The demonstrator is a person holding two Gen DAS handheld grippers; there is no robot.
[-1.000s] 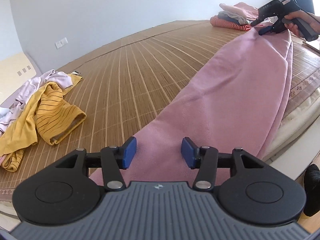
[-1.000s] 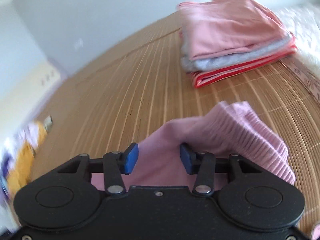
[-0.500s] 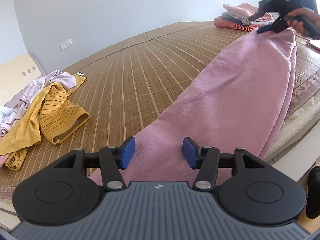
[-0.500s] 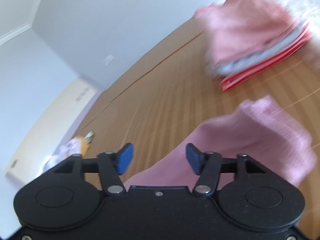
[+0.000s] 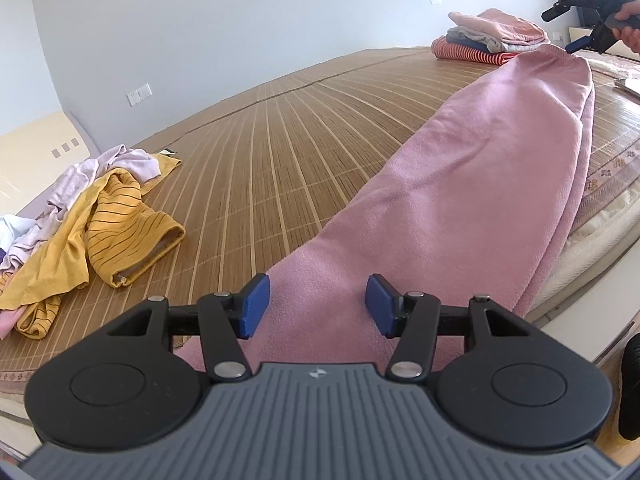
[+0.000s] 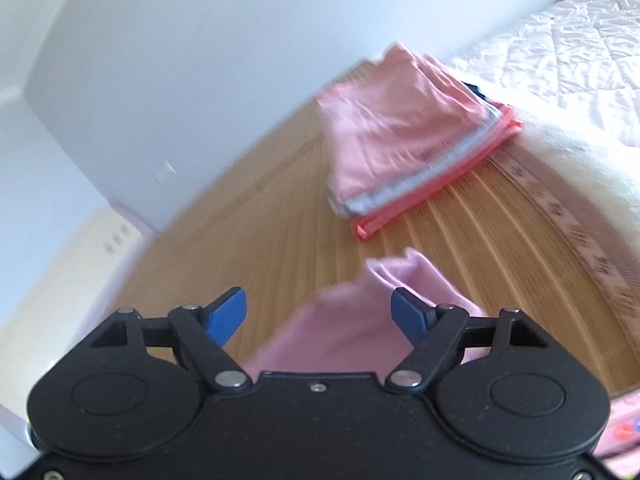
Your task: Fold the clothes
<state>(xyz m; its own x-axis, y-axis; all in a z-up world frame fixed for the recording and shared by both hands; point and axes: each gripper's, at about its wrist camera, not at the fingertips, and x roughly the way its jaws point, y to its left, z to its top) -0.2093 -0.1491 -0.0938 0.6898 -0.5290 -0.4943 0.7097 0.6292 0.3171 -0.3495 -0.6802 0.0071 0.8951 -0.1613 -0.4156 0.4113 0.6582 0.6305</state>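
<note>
Folding in progress: one pink garment laid out, part-folded.
Both tools, left and right, gape empty; folded stack upper right done, crumpled pile at left remains.

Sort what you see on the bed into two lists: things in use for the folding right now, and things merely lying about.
In use:
- pink garment
- left gripper, jaws open
- right gripper, jaws open

Lying about:
- folded stack
- yellow striped top in the unfolded heap
- bamboo mat
</note>
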